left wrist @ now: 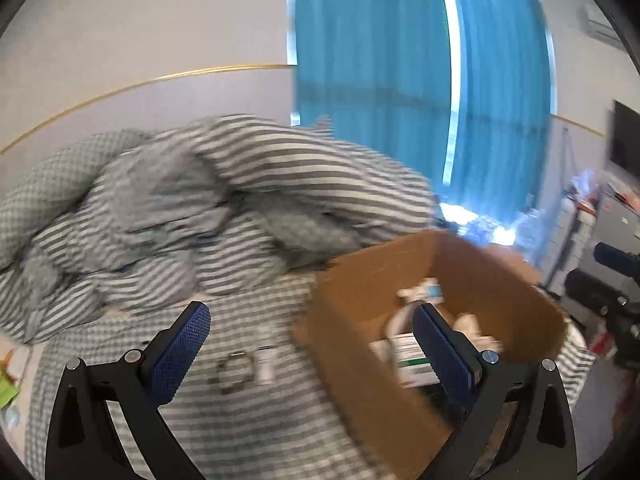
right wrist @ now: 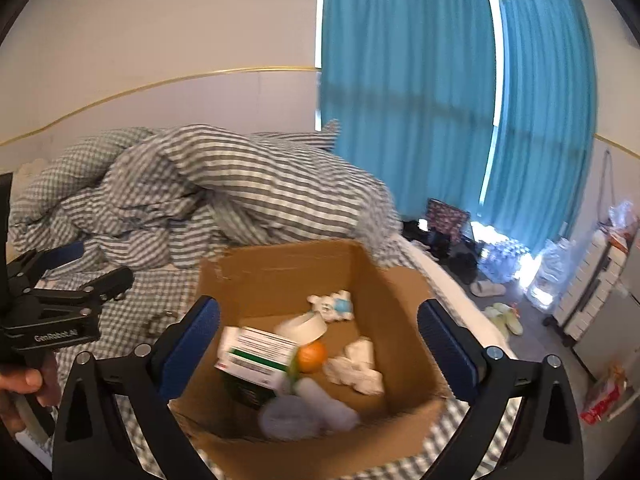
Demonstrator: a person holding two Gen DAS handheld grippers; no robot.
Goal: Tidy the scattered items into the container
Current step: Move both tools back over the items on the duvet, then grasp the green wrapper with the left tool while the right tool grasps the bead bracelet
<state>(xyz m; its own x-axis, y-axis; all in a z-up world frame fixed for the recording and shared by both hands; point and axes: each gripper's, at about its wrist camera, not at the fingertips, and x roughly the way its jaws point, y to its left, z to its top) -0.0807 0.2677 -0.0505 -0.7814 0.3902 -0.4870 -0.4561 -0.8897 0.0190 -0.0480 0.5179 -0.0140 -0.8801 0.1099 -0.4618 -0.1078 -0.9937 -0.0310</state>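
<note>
Two grippers, both spread wide and empty, hover by a cardboard box (right wrist: 280, 272) on a gingham bed: the right gripper (right wrist: 318, 344) above it, the left gripper (left wrist: 312, 348) at its left edge. Inside the box lie a green-and-white carton (right wrist: 256, 354), an orange (right wrist: 312, 357) and white cloths (right wrist: 356, 368); a bracelet (left wrist: 236, 372) lies on the bed left of it.

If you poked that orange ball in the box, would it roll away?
Probably only a little. The orange ball looks round and smooth, so it should roll easily. But it sits wedged between the green-and-white carton and crumpled white cloth inside the cardboard box, which would likely stop it. It may be slippery to pinch.
</note>
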